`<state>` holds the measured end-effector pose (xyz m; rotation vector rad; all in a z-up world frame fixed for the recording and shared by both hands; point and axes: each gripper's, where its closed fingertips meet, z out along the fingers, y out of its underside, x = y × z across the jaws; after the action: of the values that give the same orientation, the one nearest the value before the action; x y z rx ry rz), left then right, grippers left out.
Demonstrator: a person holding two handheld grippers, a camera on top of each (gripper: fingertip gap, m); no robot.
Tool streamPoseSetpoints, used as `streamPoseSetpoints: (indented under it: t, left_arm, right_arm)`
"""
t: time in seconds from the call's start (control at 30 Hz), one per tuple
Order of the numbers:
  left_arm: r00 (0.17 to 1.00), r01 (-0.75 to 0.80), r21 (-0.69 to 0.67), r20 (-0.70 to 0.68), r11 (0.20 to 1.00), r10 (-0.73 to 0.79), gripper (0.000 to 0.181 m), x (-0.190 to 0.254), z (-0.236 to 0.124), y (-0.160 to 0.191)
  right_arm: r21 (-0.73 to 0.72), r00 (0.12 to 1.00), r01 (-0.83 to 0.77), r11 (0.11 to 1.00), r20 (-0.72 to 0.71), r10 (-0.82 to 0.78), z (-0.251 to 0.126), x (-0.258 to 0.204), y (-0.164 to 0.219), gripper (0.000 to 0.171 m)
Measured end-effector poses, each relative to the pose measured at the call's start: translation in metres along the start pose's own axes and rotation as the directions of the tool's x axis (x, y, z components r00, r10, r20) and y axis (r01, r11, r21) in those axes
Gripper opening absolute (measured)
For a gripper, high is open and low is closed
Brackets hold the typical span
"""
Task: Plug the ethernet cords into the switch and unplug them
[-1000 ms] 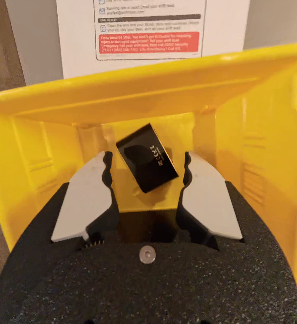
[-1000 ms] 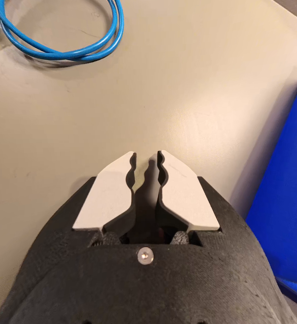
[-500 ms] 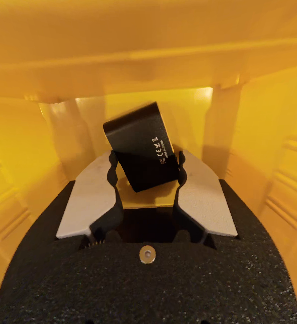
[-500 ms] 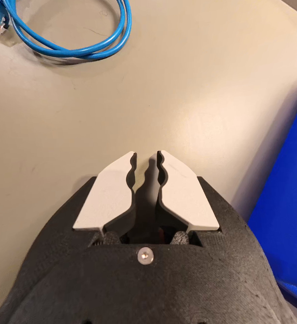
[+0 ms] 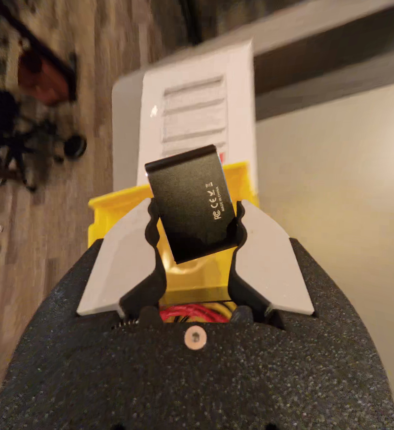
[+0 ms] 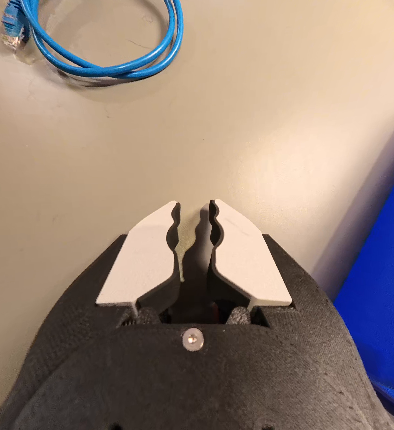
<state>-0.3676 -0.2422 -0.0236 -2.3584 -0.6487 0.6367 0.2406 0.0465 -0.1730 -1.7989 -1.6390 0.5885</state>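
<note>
Lifted clear of the yellow bin (image 5: pixel 121 209), the switch (image 5: pixel 191 204) now rides in your left gripper (image 5: pixel 195 204) — half a second ago it was deep inside.

Jaws clamp its long sides, so its long axis runs forward, skewed left. Your right gripper (image 6: pixel 195 203) waits empty, jaws slightly apart, over the table (image 6: pixel 98 162) — the blue ethernet cord (image 6: pixel 103 53) coiled ahead-left, plug (image 6: pixel 11 37) farthest left.

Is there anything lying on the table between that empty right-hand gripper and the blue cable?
Nothing visible. The right gripper hangs over bare beige table, its fingers slightly apart and empty. The coiled blue cable lies farther ahead and to the left, with only clear tabletop in between.
</note>
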Motion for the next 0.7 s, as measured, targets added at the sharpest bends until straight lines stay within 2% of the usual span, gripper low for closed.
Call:
streamPoseSetpoints:
  t: [0.13, 0.2, 0.27, 0.37, 0.5, 0.63, 0.7]
  left_arm:
    - [0.966, -0.017, 0.325, -0.24, 0.946, 0.1, 0.065, 0.101, -0.049, -0.054]
    - [0.91, 0.013, 0.446, -0.376, 0.895, 0.174, 0.064, 0.162, -0.067, -0.067]
    - [0.833, 0.098, 0.512, -0.512, 0.853, 0.211, 0.064, 0.216, -0.075, -0.073]
    - [0.651, 0.257, 0.491, -0.725, 0.833, 0.226, 0.064, 0.288, -0.068, -0.072]
    - [0.381, 0.377, 0.313, -0.91, 0.872, 0.162, 0.064, 0.358, -0.043, -0.054]
    - [0.224, 0.439, 0.218, -0.966, 0.872, 0.129, 0.064, 0.385, -0.044, -0.039]
    - [0.196, 0.453, 0.215, -0.971, 0.865, 0.139, 0.064, 0.388, -0.049, -0.035]
  right_arm:
    - [0.002, 1.0, 0.022, 1.0, -0.02, -0.022, 0.001, 0.001, -0.002, 0.024]
    - [0.016, 0.999, 0.03, 0.999, -0.032, -0.03, 0.001, 0.002, -0.005, 0.024]
    - [0.053, 0.998, 0.044, 0.998, -0.05, -0.041, -0.001, 0.002, -0.011, 0.024]
    - [0.125, 0.997, 0.065, 0.99, -0.04, -0.06, -0.004, -0.004, -0.025, 0.025]
    - [0.205, 0.99, 0.139, 0.969, -0.037, -0.134, -0.003, -0.013, -0.059, 0.026]
    - [0.315, 0.978, 0.193, 0.929, 0.016, -0.209, 0.006, -0.035, -0.114, 0.029]
    - [0.375, 0.967, 0.217, 0.901, 0.046, -0.252, 0.013, -0.049, -0.145, 0.03]
